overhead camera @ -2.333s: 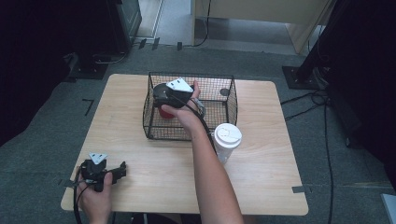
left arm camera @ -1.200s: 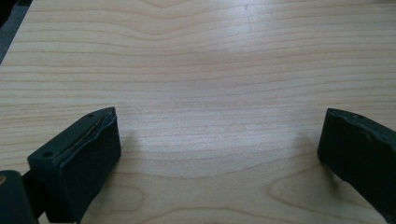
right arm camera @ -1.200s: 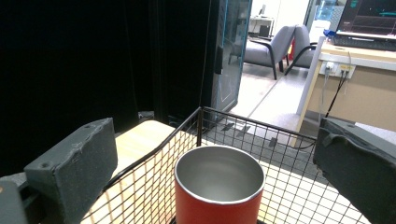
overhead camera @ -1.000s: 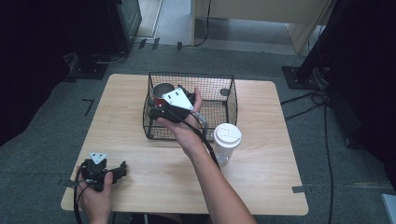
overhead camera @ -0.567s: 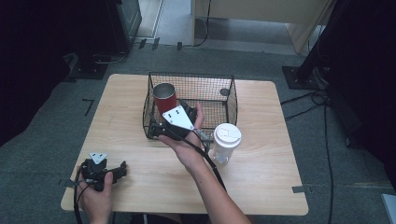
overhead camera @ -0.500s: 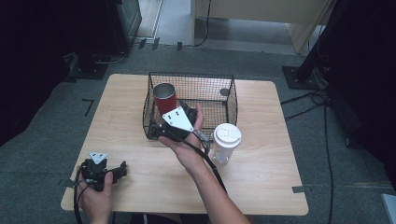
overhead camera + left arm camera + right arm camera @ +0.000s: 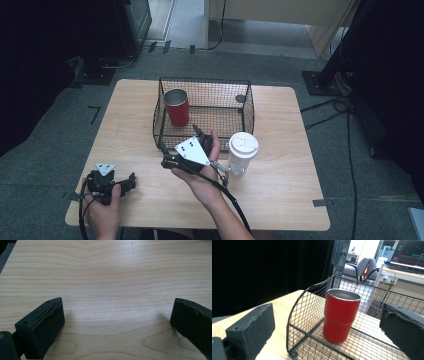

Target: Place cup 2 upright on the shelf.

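A red metal cup point(image 7: 176, 106) point(image 7: 340, 315) stands upright inside the black wire basket point(image 7: 247, 107) point(image 7: 307, 315), in its far left corner. My right gripper point(image 7: 181, 141) point(image 7: 327, 327) hovers just outside the basket's near wall. It points at the cup, its jaws wide open with nothing between them. My left gripper point(image 7: 129, 182) point(image 7: 117, 320) rests low over the table's front left, open over bare wood.
A clear cup with a white lid point(image 7: 242, 150) stands right of my right hand, just in front of the basket. The wooden table point(image 7: 280, 200) has free room at the right and front. The right gripper's cable trails toward the front edge.
My right gripper has let go of the red cup inside the basket and drawn back over the near wall toward the person. The left gripper has stayed put.
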Action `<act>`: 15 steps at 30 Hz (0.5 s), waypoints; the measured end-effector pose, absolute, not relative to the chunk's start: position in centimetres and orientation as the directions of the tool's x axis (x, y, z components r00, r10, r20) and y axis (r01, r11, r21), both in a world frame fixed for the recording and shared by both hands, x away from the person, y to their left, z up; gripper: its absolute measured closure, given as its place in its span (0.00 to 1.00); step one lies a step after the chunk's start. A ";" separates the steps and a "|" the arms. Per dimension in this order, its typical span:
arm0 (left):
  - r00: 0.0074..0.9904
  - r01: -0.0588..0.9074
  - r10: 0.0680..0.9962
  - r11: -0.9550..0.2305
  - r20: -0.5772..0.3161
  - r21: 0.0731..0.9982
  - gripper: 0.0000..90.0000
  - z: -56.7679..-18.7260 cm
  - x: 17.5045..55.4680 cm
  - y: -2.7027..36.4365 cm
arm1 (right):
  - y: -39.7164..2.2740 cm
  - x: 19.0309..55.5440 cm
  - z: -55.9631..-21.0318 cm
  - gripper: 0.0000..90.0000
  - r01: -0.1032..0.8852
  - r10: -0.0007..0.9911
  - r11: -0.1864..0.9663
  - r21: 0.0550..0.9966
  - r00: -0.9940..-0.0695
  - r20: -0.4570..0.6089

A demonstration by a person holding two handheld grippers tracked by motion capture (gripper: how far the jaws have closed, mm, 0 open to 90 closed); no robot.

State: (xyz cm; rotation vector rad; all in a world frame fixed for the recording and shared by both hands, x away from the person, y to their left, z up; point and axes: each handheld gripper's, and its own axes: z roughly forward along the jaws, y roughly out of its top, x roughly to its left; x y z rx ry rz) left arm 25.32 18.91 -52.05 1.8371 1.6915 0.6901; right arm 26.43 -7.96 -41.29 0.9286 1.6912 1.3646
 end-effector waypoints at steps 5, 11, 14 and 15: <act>0.079 0.717 0.997 -0.063 0.008 0.694 0.00 -52.1 25.3 18.9 | -8.6 25.1 -41.8 0.00 0.075 0.884 0.164 0.984 -0.453 -0.113; 0.079 0.717 0.997 -0.063 0.009 0.694 0.00 -52.1 25.3 18.9 | -9.4 23.5 -42.2 0.00 0.063 0.886 0.174 0.983 -0.445 -0.128; 0.079 0.718 0.997 -0.063 0.008 0.694 0.00 -52.1 25.3 18.9 | -9.8 22.7 -42.4 0.00 0.061 0.887 0.177 0.982 -0.442 -0.133; 0.079 0.717 0.997 -0.063 0.008 0.694 0.00 -52.1 25.3 18.9 | -9.9 22.5 -42.4 0.00 0.061 0.887 0.179 0.982 -0.443 -0.134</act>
